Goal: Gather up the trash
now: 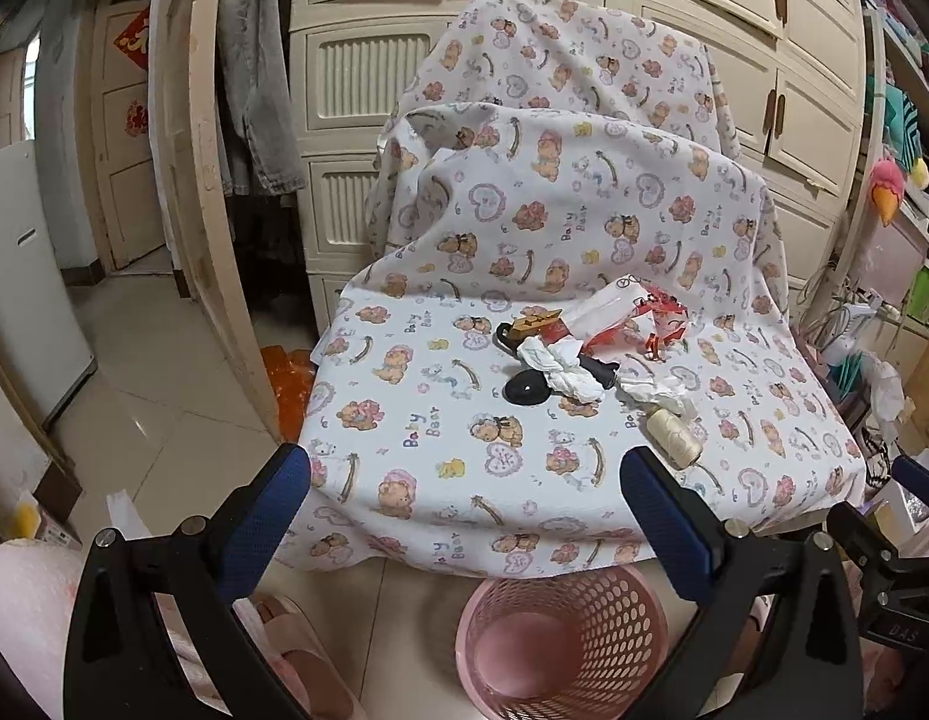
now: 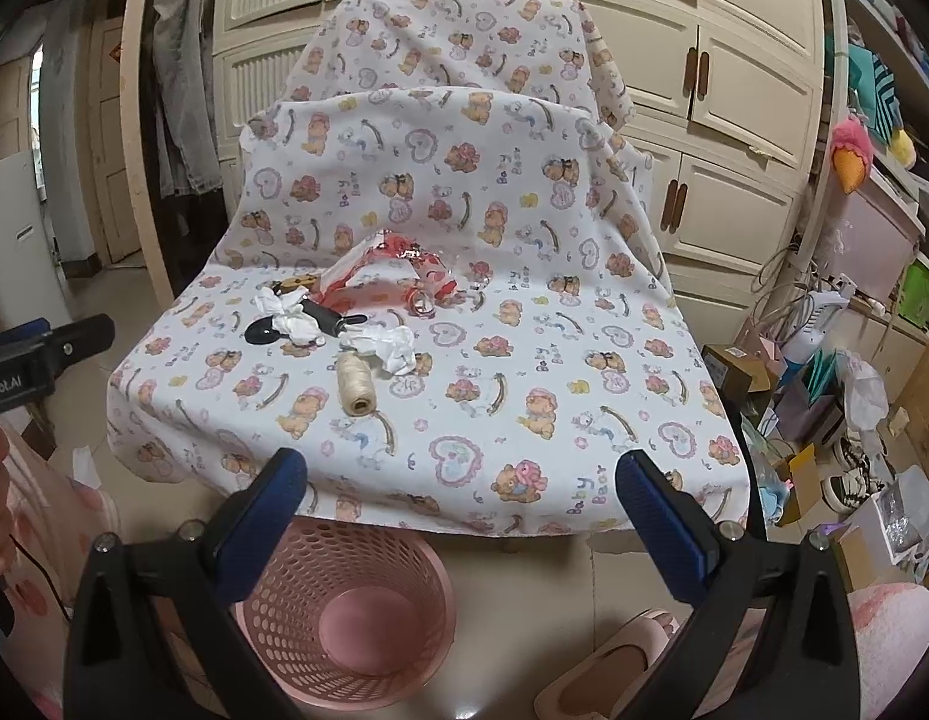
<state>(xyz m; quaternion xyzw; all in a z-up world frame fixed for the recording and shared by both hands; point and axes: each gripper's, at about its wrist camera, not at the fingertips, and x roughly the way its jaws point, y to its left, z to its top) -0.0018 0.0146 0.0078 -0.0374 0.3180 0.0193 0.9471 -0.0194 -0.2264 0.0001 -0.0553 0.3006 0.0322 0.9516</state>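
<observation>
On a seat covered with a bear-print cloth [image 1: 524, 450] [image 2: 524, 372] lies a small heap: two crumpled white tissues [image 1: 557, 369] [image 1: 653, 387] [image 2: 293, 315] [image 2: 392, 348], a red-and-clear plastic wrapper [image 1: 638, 312] [image 2: 398, 276], a black round object [image 1: 527, 390] [image 2: 261, 331], a cream thread spool [image 1: 674, 435] [image 2: 353, 387] and a small wooden piece [image 1: 533, 321]. A pink mesh bin [image 1: 560, 642] [image 2: 350, 606] stands on the floor in front of the seat. My left gripper [image 1: 464, 501] and right gripper [image 2: 461, 501] are open and empty, held near the seat's front edge above the bin.
Cream cabinets [image 1: 734, 30] stand behind the seat. An open door [image 1: 188, 150] and hanging jeans [image 1: 260, 90] are at left. Boxes, bags and cables [image 2: 824, 396] crowd the floor at right. Pink slippers [image 2: 620, 660] lie beside the bin.
</observation>
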